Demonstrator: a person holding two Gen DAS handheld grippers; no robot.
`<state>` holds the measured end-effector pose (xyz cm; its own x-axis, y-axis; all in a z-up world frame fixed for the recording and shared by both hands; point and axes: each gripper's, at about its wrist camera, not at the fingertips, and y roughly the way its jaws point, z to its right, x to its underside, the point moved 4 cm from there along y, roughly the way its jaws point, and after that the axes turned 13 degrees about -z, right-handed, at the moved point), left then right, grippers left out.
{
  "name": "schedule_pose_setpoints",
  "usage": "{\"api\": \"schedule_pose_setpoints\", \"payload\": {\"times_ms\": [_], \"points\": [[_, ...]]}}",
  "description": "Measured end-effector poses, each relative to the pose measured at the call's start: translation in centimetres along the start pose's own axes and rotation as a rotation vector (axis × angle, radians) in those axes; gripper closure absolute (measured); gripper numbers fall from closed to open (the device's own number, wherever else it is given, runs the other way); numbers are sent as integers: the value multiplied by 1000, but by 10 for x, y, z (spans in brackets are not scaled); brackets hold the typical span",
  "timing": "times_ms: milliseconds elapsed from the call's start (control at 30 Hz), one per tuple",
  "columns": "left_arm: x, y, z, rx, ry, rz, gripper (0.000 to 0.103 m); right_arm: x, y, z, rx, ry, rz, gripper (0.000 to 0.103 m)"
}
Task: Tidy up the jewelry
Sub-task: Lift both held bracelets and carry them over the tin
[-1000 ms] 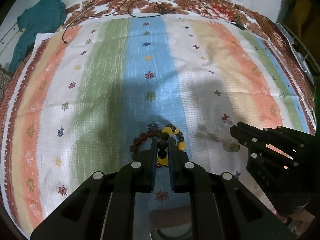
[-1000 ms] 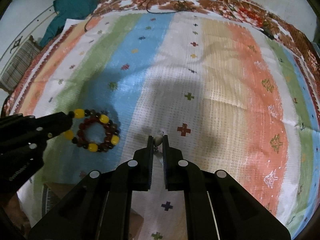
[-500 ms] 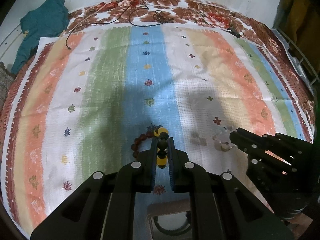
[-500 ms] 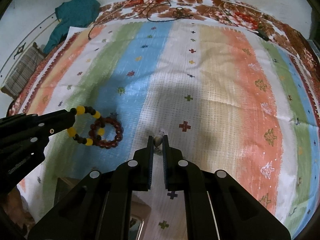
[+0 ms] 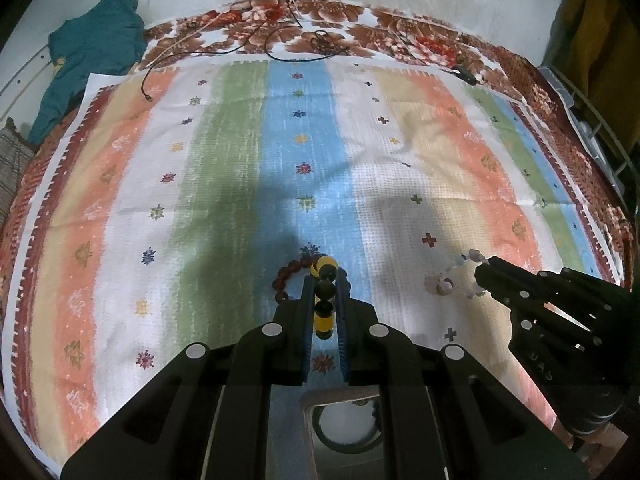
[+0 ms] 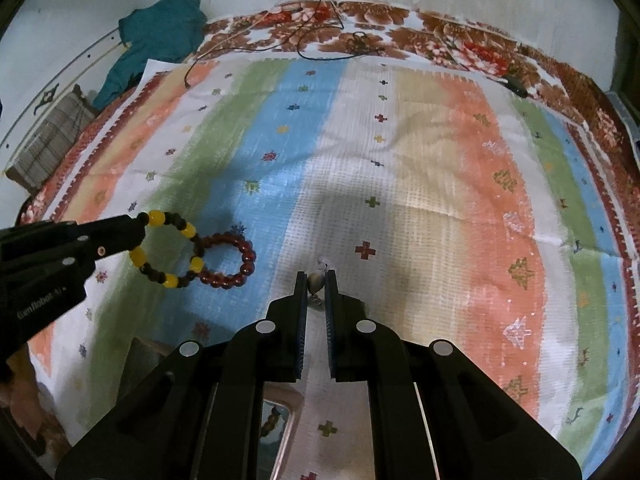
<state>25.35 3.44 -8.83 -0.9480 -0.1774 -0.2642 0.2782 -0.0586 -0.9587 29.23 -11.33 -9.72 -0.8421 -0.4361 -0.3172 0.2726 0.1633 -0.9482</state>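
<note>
The left gripper [image 5: 325, 280] clamps a yellow-and-dark beaded bracelet [image 6: 168, 250], lifted over the striped cloth [image 6: 400, 160]; the right gripper [image 6: 316, 280] pinches a pale translucent bead bracelet [image 5: 452, 280], right of it

- Striped mat [image 5: 224, 200] in orange, green, blue and white, spread flat.
- Floral brown bedcover [image 5: 360, 36] underneath, showing past the far edge.
- Teal garment [image 6: 160, 36] crumpled at far left.
- Thin black cable [image 5: 280, 46] looping across the floral border.
</note>
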Motion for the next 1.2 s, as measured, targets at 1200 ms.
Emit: {"api": "schedule_pose_setpoints", "payload": {"times_ms": [1200], "points": [[48, -55, 18, 61, 40, 86, 93, 43, -62, -27, -31, -37, 103, 93]]}}
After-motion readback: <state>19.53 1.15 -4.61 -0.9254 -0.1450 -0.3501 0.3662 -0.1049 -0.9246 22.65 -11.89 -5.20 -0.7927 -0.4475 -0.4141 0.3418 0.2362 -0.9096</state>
